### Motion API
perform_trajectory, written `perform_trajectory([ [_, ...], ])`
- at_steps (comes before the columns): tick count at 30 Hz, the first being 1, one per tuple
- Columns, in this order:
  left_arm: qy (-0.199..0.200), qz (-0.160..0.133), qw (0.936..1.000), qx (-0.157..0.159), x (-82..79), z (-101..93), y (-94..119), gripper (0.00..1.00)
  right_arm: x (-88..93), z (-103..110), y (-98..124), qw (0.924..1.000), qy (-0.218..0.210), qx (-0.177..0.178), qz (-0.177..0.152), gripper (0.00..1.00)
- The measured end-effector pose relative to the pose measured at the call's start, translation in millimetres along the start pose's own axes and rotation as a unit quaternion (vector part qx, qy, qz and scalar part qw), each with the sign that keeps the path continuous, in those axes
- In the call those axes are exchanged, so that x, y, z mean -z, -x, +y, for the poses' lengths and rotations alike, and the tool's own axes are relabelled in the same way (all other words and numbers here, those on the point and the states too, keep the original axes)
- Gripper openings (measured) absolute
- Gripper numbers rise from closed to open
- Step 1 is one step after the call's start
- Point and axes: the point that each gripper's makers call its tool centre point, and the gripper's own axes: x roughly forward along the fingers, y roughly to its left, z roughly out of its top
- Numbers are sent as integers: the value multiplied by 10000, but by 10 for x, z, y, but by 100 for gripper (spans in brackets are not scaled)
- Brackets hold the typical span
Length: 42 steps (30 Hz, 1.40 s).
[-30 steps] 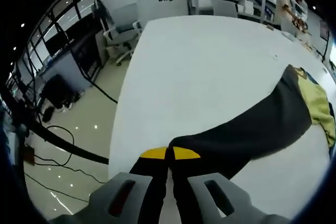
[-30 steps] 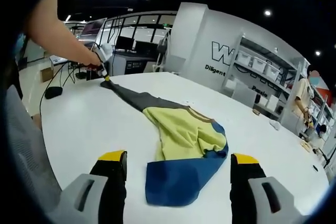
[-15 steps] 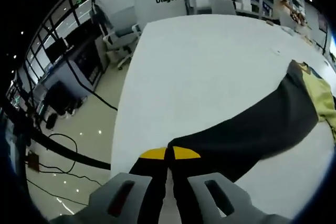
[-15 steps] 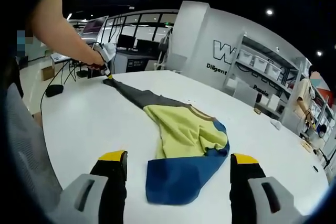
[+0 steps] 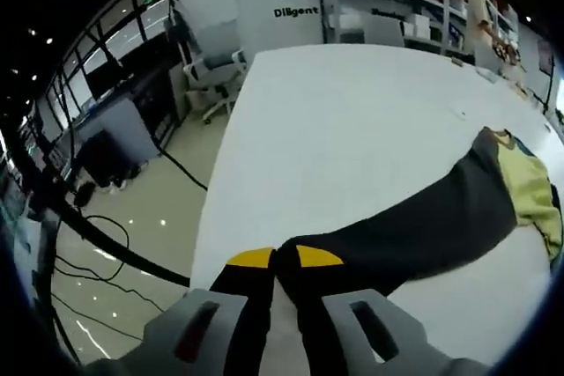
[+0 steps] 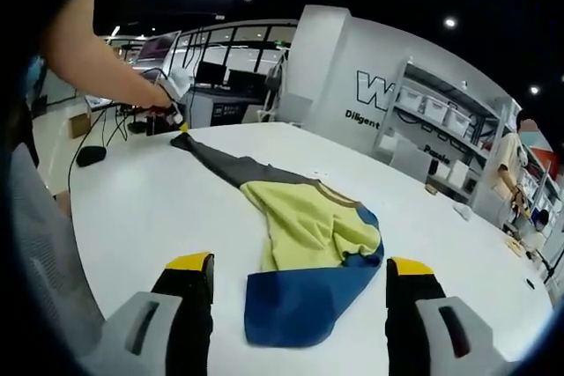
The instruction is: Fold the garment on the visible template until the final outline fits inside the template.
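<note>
Left gripper (image 5: 275,263) pinches the garment's grey sleeve (image 5: 414,226) end, stretched long across the white table (image 5: 352,121); right gripper (image 6: 300,272), jaws apart, hovers just before the blue hem (image 6: 304,301).

**Count of things on and around the table**

There is one large white table (image 6: 159,209). On it lies one garment of grey, yellow and blue cloth (image 6: 308,244). Two handheld grippers with yellow-tipped black jaws are present, a left gripper (image 5: 275,258) and a right gripper (image 6: 300,263). Beside the table stands one white office chair (image 5: 210,77). One white wall sign with dark letters (image 6: 379,99) is visible.
</note>
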Motion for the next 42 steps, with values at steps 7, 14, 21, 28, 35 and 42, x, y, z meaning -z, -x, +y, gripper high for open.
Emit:
perform_trajectory([
  [7, 340, 161, 9993, 14, 362, -99, 137, 9, -41, -15, 12, 10000, -29, 17, -82, 81],
  [14, 468, 324, 9984, 62, 590, -202, 62, 11, -56, 5, 16, 9999, -6, -24, -111, 81],
  [21, 535, 192, 9983, 148, 515, -198, -6, 0, -42, 4, 20, 10000, 11, -45, -86, 80],
  [28, 547, 221, 9982, 56, 481, -107, 180, 0, -50, -4, 15, 9999, -6, -44, -102, 80],
  [35, 408, 640, 9971, -3, 655, 17, 230, 0, -56, 9, 13, 9999, 8, -65, -111, 80],
  [42, 306, 659, 9973, -121, 737, -6, 169, 0, -50, 15, 23, 9999, 30, -73, -100, 80],
])
